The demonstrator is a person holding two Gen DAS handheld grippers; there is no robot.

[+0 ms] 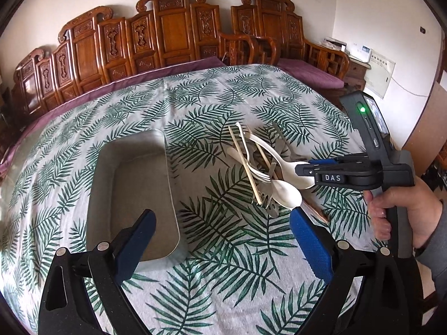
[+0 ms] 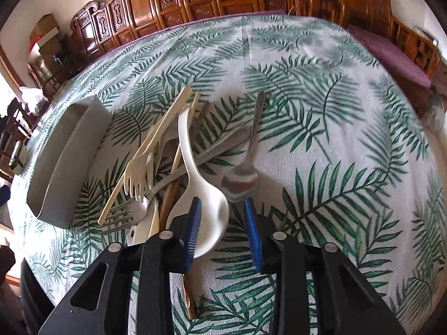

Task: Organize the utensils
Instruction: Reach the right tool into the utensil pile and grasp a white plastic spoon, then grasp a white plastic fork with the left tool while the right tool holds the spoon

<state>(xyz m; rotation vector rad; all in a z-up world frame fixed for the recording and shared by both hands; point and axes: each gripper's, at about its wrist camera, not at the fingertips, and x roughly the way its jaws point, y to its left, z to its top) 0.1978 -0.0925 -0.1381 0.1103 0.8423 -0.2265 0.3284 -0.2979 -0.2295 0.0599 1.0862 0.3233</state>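
A pile of utensils (image 1: 259,167) lies on the leaf-print tablecloth: white plastic spoons, a white fork (image 2: 137,176), metal forks, a metal spoon (image 2: 243,173) and chopsticks. A grey rectangular tray (image 1: 131,189) sits left of the pile with nothing in it. My left gripper (image 1: 222,217) hovers wide open near the tray's front corner, holding nothing. My right gripper (image 2: 222,203) points down at the pile with a narrow gap between its jaws. A white spoon's bowl (image 2: 206,206) lies under its left finger. The spoon's rim sits in the gap, clear of the right pad.
Carved wooden benches (image 1: 167,33) with purple cushions stand behind the table. The tablecloth (image 2: 335,139) is bare to the right of the pile. A person's hand (image 1: 402,209) holds the right gripper's handle at the right edge of the left wrist view.
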